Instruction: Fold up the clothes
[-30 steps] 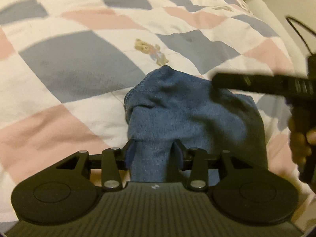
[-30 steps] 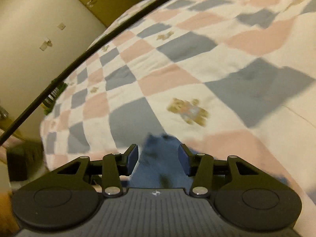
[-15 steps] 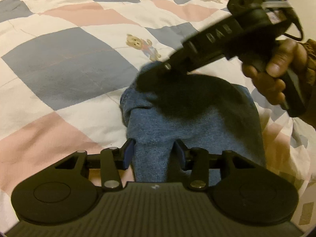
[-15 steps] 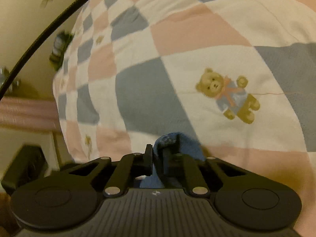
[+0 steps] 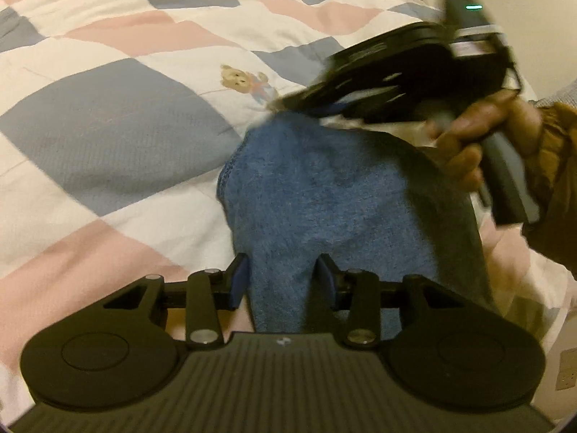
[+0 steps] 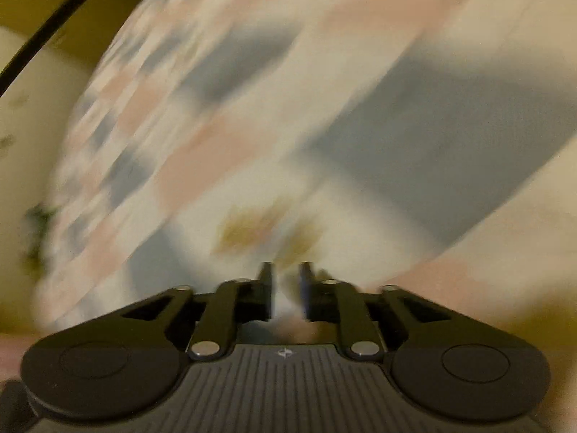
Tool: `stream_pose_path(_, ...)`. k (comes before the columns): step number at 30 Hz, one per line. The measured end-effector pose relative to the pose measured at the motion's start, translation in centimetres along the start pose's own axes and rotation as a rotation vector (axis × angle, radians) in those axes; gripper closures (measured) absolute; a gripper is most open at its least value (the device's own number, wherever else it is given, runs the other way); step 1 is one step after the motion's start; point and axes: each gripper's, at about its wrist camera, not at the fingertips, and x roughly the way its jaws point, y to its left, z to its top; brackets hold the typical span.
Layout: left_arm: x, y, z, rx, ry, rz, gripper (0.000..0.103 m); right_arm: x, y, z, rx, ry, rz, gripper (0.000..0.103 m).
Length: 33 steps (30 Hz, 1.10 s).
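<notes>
The folded cloth (image 5: 324, 195) was a fuzzy denim blue with a stitched hem of the same shade. Under it the quilt (image 5: 119, 115) carried a patchwork of slate-grey, pale pink and cream squares, one cream square printed with a tan teddy bear (image 5: 245, 81) in blue and red. The left gripper (image 5: 281, 281) was matte black with blue finger pads, and the sleeve (image 5: 555, 166) at the right edge was mustard brown.

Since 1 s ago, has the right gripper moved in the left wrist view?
Yes. The right gripper has swung left from the frame's right edge toward the teddy bear print, reaching the blue towel's far corner.
</notes>
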Motion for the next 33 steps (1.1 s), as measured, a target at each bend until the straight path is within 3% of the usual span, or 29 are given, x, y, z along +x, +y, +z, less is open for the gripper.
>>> stream_pose_path(4,-1.9,-1.3,0.6,0.068,-0.062,0.057,0.088,-7.1,0.0,-1.3,-0.064,-0.201,-0.091,0.081)
stream_pose_path(5,-2.2,-1.9,0.9,0.101,-0.088,0.068,0.088,-8.2,0.1,-1.9,-0.085,-0.226,-0.113,0.081)
stream_pose_path(9,-0.1,-3.7,2.3,0.212,-0.101,0.030,0.089,-8.0,0.5,-7.2,-0.210,-0.134,-0.202,0.083)
stream_pose_path(13,4.4,-4.0,4.3,0.278,-0.115,0.065,0.088,-7.6,-3.0,-8.0,-0.138,-0.235,-0.287,0.103)
stream_pose_path(16,6.3,-2.9,6.2,0.221,-0.121,0.114,0.091,-8.0,-5.7,-8.2,-0.077,-0.323,-0.325,0.103)
stream_pose_path(18,6.3,-2.8,6.8,0.176,-0.122,0.133,0.093,-9.5,-5.7,-8.6,-0.086,-0.366,-0.318,0.093)
stream_pose_path(19,5.7,-3.1,6.6,0.173,-0.133,0.143,0.092,-10.4,-5.5,-9.2,-0.097,-0.382,-0.310,0.082)
stream_pose_path(21,3.7,-4.2,5.3,0.178,-0.156,0.165,0.092,-11.5,-5.2,-10.9,-0.127,-0.375,-0.304,0.073)
stream_pose_path(28,-0.7,-9.1,-4.9,0.119,-0.086,0.183,0.090,-13.6,-4.1,-17.8,-0.244,-0.285,-0.301,0.073)
stream_pose_path(33,-2.2,-11.9,-10.1,0.023,-0.064,0.248,0.091,-15.2,-3.4,-22.7,-0.327,-0.220,-0.299,0.070)
